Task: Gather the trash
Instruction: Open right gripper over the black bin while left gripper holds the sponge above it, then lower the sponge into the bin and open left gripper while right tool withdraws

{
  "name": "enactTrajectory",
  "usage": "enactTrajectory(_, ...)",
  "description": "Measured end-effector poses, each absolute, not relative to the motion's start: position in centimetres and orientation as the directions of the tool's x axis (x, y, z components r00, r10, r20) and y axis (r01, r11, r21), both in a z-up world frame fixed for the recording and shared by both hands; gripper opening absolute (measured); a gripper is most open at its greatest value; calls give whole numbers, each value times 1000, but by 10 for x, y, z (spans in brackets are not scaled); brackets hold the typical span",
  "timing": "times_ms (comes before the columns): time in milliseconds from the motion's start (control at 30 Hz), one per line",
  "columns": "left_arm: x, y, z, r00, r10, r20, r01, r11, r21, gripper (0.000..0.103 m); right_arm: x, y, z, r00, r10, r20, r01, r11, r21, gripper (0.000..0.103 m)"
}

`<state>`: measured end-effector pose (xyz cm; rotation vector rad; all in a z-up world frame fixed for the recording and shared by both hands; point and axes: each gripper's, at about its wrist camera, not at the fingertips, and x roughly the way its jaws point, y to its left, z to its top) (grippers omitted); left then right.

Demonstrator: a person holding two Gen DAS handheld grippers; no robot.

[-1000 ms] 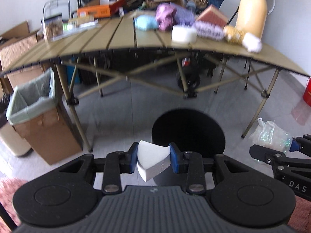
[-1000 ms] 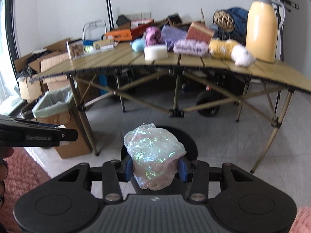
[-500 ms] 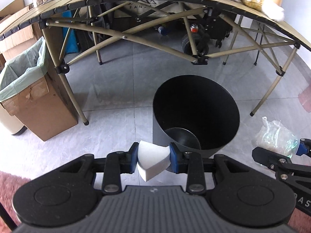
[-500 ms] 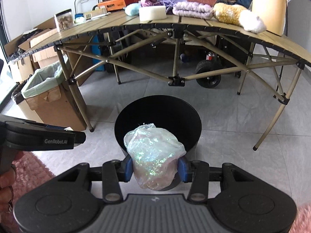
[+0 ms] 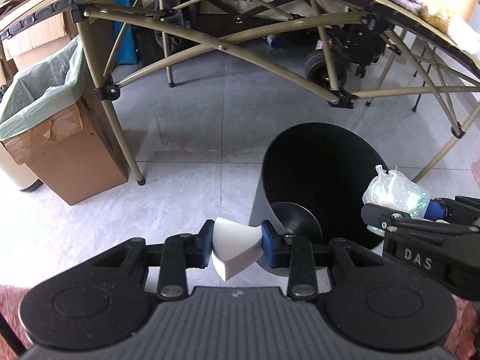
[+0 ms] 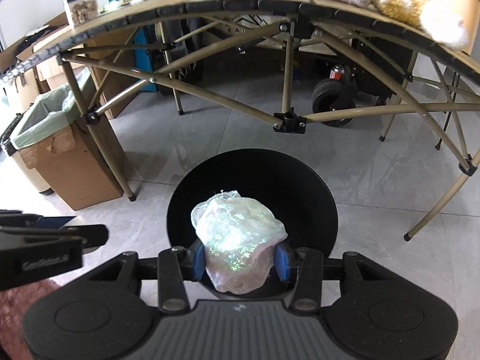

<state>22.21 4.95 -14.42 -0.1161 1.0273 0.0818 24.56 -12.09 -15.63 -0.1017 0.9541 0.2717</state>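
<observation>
Hovering over the black bin (image 6: 252, 198) now, we have both pieces of trash in hand. Our right gripper (image 6: 240, 259) is clenched on the crumpled iridescent plastic bag (image 6: 238, 240), its blue pads pressing the bundle from both sides, and the bag hangs right above the bin's open mouth. Our left gripper (image 5: 237, 243) is clamped on the white foam wedge (image 5: 232, 247), which sits at the near rim of the bin (image 5: 324, 180) rather than over the opening.

What has changed is the framing — a second ago the folding table (image 6: 180, 15) and the clutter on it filled both views and the bin was only a dark patch low down; since then both grippers have tipped down and closed in, so the table top has slid to the upper edge and the bin's dark interior fills the middle. Neither grip has loosened along the way.

For the task, we judge the carry nearly done: the right side looks ready to release, while the left likely needs to shift a little further over the opening first.
</observation>
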Motion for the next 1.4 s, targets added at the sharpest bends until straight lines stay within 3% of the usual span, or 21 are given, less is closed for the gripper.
enactTrajectory(600,261,70,-152,491,71,-868,-214,976,-42,33,315,-107,-196,435,191,-880,-255,963,83,45)
enactTrajectory(667,264,71,-153,489,73,-869,-219,975,-41,33,319,-107,-200,426,188,-885,-242,966,89,49)
enactTrajectory(800,265,73,-156,482,77,-873,-221,975,-36,33,326,-113,-205,410,190,-892,-198,973,117,85)
enactTrajectory(900,265,72,-156,478,77,-875,-223,974,-36,33,327,-115,-206,397,203,-895,-199,971,132,99)
enactTrajectory(1400,263,59,-146,503,47,-863,-183,982,-53,33,314,-137,-188,458,186,-869,-208,973,98,103)
